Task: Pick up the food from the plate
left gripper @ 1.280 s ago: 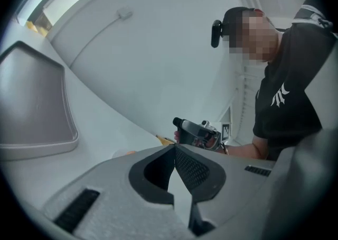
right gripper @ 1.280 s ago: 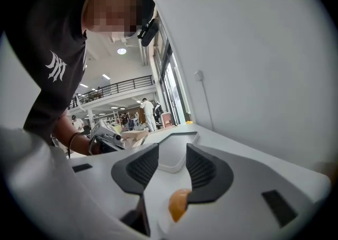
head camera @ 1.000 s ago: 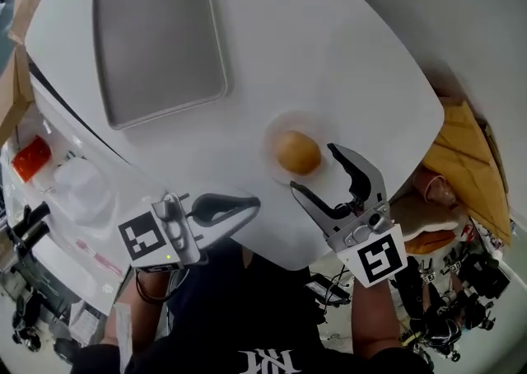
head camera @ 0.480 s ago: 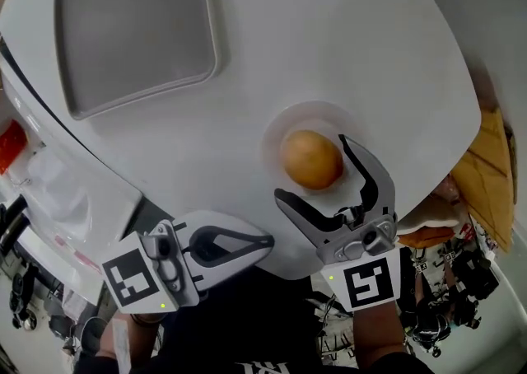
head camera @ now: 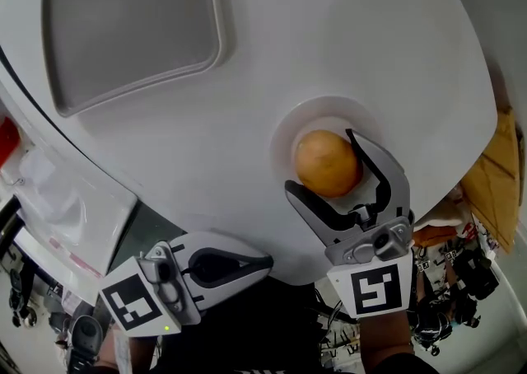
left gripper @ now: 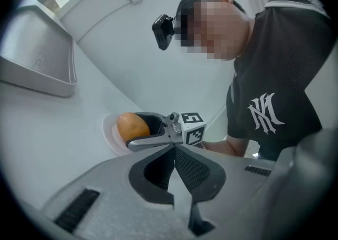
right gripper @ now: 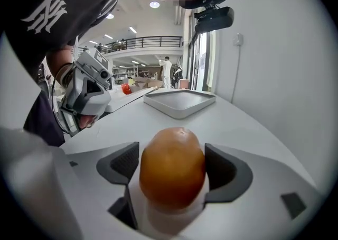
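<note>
A round orange-brown piece of food (head camera: pixel 328 163) sits on a small white plate (head camera: pixel 284 129) near the front edge of the white table (head camera: pixel 329 35). My right gripper (head camera: pixel 321 161) stands open with the food between its fingers, one on each side; the pads (right gripper: pixel 121 162) do not press on it (right gripper: pixel 171 154). My left gripper (head camera: pixel 265 263) is shut and empty, low at the table's near edge, left of the plate. The left gripper view shows its own jaws (left gripper: pixel 173 149) together, with the food (left gripper: pixel 132 127) and the right gripper (left gripper: pixel 143 129) beyond.
A large shallow grey tray (head camera: pixel 132 26) lies at the table's far left, also in the right gripper view (right gripper: pixel 179 101). Clear plastic containers (head camera: pixel 49 199) stand off the table's left side, yellow paper (head camera: pixel 490 175) and clutter off its right. The person's dark shirt (left gripper: pixel 285 75) is close behind.
My right gripper has moved forward until its fingers flank the food, and its jaws have spread wider. The left gripper has stayed shut near the table's edge.
</note>
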`<state>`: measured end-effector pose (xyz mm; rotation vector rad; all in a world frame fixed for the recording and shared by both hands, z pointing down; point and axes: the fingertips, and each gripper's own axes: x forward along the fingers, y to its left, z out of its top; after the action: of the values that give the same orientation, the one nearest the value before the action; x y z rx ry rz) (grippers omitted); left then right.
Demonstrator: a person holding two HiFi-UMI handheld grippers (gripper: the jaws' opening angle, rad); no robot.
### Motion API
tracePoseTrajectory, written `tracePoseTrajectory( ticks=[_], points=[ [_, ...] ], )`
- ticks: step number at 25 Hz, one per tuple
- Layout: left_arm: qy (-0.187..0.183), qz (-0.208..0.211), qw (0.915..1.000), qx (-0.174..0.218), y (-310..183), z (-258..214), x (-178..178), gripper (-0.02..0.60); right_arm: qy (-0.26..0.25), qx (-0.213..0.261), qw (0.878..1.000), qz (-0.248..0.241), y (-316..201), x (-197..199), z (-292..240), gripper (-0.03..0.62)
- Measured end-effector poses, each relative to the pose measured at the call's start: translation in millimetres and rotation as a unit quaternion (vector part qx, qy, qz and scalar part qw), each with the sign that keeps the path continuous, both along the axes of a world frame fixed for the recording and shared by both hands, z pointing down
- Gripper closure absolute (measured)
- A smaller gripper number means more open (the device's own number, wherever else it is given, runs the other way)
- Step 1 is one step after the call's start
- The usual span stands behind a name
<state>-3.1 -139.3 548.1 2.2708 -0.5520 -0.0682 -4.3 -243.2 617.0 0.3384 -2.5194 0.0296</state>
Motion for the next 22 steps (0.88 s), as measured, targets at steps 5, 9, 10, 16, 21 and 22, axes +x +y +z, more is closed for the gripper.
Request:
tracePoseTrajectory(
  ticks=[5,9,10,16,21,22],
  points=[
    [0.000,0.001,0.9999,0.011,0.2,-7.1,5.2,0.577,0.006,0.008,1.000,-0.003,-2.6,5.0,-1.1,0.240],
    [-0.002,0.005,0.9997,0.025,8.5,-18.4,4.3,0.577,0.008,0.015,1.000,0.001,0.7,5.9,-10.5,0.241],
    [-0.004,0.007,0.9994,0.032,10.9,-22.6,3.1,0.577,0.005,0.018,1.000,0.005,0.9,5.4,-16.5,0.241],
    [-0.005,0.027,0.9967,0.076,35.9,-69.0,-14.4,0.577,-0.038,0.011,0.998,0.055,14.5,6.0,-87.9,0.241],
    [-0.010,0.043,0.9953,0.087,63.1,-129.1,-32.3,0.577,-0.110,-0.003,0.987,0.116,45.3,11.2,-196.5,0.241],
    [-0.008,0.044,0.9943,0.097,63.1,-140.8,-35.8,0.577,-0.118,0.010,0.985,0.127,50.7,14.5,-218.2,0.241]
  ],
)
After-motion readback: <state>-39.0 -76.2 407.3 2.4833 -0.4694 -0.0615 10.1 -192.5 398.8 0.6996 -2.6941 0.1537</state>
